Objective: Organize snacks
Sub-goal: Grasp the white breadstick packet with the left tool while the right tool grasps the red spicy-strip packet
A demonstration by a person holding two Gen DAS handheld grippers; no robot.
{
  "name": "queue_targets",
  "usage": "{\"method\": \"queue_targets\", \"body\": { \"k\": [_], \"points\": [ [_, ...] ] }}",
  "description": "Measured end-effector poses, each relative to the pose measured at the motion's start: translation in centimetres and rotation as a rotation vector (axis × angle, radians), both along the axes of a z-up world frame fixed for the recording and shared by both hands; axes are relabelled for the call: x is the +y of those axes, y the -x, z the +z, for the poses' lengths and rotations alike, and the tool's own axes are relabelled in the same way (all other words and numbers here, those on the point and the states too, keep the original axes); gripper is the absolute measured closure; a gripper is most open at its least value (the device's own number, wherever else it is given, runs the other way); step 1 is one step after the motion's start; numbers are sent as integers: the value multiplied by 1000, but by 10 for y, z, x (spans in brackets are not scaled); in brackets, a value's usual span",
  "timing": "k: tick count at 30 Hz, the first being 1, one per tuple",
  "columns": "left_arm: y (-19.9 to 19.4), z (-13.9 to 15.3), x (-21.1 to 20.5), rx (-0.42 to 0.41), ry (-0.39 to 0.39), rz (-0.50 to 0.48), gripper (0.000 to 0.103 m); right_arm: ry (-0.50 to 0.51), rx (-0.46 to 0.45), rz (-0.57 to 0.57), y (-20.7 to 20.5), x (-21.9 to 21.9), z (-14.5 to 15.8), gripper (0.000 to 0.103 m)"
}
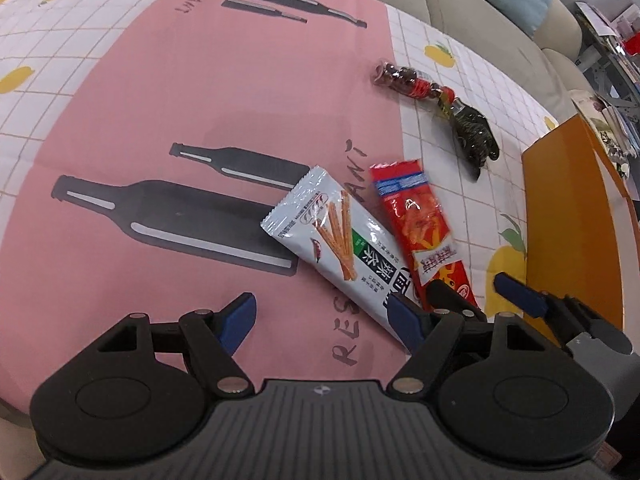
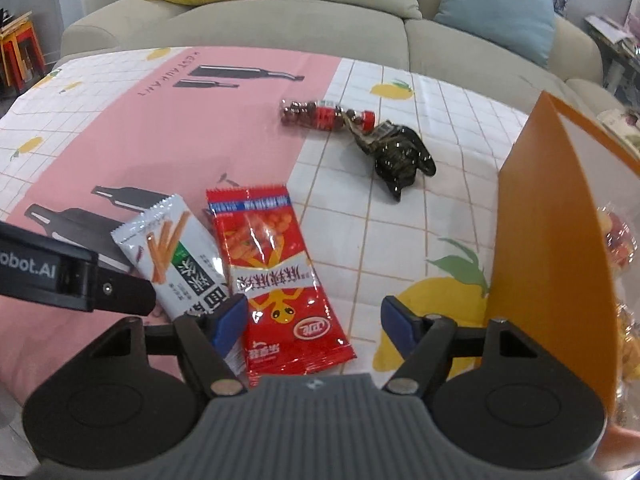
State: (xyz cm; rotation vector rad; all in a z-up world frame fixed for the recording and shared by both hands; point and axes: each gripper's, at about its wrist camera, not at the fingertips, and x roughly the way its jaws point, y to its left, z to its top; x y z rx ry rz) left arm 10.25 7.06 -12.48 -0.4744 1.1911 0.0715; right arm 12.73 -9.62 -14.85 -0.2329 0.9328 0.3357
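Note:
A white stick-snack packet [image 1: 340,248] [image 2: 176,256] and a red snack packet [image 1: 424,236] [image 2: 276,276] lie side by side on the pink mat. Further back lie a clear tube of dark red snacks [image 1: 404,80] [image 2: 320,114] and a dark shiny packet [image 1: 476,136] [image 2: 400,160]. My left gripper [image 1: 324,312] is open and empty, its right finger over the white packet's near end. My right gripper [image 2: 314,316] is open, its fingers astride the red packet's near end. An orange box [image 1: 572,220] [image 2: 548,240] stands at the right, with packets inside it.
The table has a pink mat [image 1: 180,100] over a lemon-print cloth [image 2: 400,232]. A beige sofa [image 2: 320,20] with cushions stands behind. The right gripper's fingers [image 1: 520,292] show in the left wrist view. The left gripper's body [image 2: 60,276] shows in the right wrist view.

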Motion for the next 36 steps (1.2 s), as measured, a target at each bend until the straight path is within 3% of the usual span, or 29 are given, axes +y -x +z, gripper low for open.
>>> {"method": "queue_targets", "body": {
  "k": [3, 5, 11, 12, 13, 16, 19, 26, 28, 29, 30, 31, 34, 36],
  "points": [
    [-3, -4, 1, 10, 3, 1, 16, -55, 36, -10, -3, -4, -4, 42],
    [-4, -4, 1, 3, -1, -3, 19, -89, 66, 1, -2, -3, -7, 53],
    [-12, -3, 4, -3, -7, -4, 25, -106, 50, 61, 13, 14, -2, 73],
    [-14, -3, 4, -2, -11, -2, 27, -135, 70, 71, 13, 16, -1, 78],
    [-15, -3, 6, -1, -22, -2, 33, -169, 89, 82, 14, 18, 0, 91],
    [-18, -2, 9, 3, -86, -17, 47, -200, 111, 118, 18, 27, 1, 96],
    [-20, -2, 14, 7, -130, -26, 49, -168, 85, 115, 20, 30, 1, 97],
    [-22, 1, 24, 36, -167, -19, 45, -60, 61, -23, 7, -2, 2, 96],
    [-20, 2, 24, 39, -150, -10, 44, -81, 68, -42, 5, -11, 5, 86],
    [-19, 3, 23, 33, -129, -3, 39, -104, 65, -42, 4, -13, 7, 79],
    [-17, 4, 21, 28, -111, 5, 35, -127, 63, -34, 4, -13, 9, 63],
    [-15, 5, 19, 20, -95, 11, 30, -149, 58, -23, 4, -11, 11, 54],
    [-13, 6, 14, 25, -80, 11, 30, -174, 41, 49, 6, 7, 14, 38],
    [-12, 7, 12, 33, -89, 10, 30, -134, 26, 80, 6, 20, 10, 38]
  ]
}}
